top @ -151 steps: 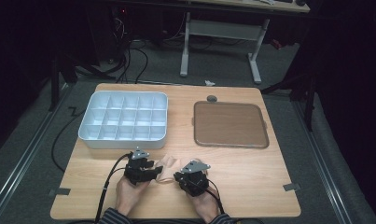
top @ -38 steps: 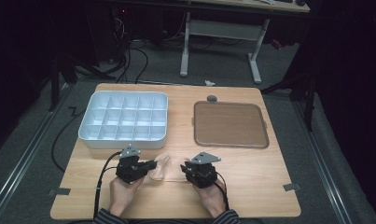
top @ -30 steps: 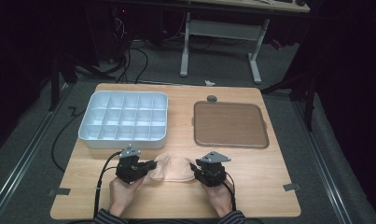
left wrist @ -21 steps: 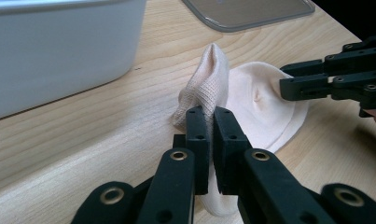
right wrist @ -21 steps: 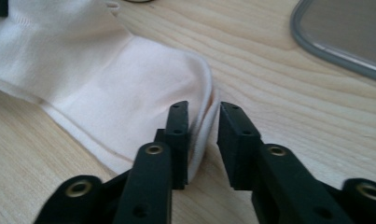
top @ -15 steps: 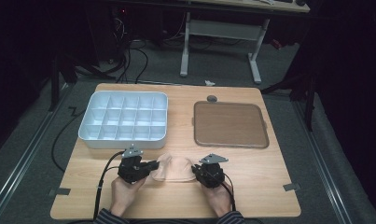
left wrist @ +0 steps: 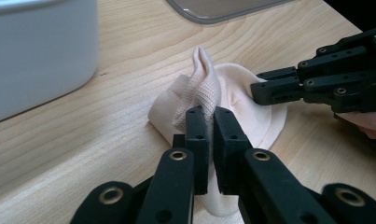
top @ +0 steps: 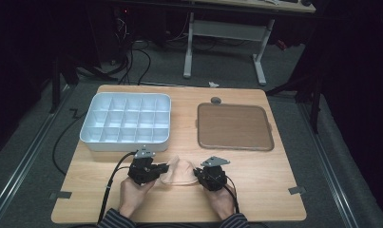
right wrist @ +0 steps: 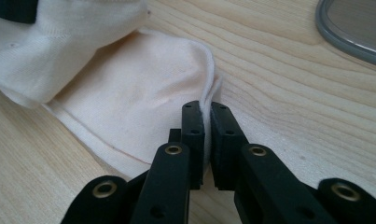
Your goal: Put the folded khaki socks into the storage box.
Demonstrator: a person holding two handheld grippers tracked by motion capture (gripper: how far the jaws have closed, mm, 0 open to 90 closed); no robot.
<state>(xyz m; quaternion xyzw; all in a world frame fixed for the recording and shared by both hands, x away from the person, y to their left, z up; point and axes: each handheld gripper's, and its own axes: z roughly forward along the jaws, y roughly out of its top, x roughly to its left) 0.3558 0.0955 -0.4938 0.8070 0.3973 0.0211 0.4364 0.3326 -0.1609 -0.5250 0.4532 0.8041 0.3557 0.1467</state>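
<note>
The little cream sock (top: 178,172) lies on the bench (top: 255,180), near the front edge, right between the two hands. A second ago the right gripper (top: 202,173) sat a bit off to the side with its jaws apart; since then it has come in to the sock's edge and its jaws have just been closing on the cloth. In the right gripper view the thin edge of the sock (right wrist: 143,88) is pinched between the two black jaws of that gripper (right wrist: 206,114), so they are together on it now. The left gripper (left wrist: 207,122) was already squeezed tight on the ribbed cuff end, and it has not let go — the cuff stands up in a small peak just past its jaws. So both ends of the sock are now held, one by each gripper. That probably means the grabbing part is done, and the sock is ready to be lifted, pulled flat or folded. Farther back on the bench sit the white box (top: 126,121) with many small square slots, on the left, and the flat brown tray (top: 234,126) on the right — both well apart from the sock, with nothing in them that I can see.
</note>
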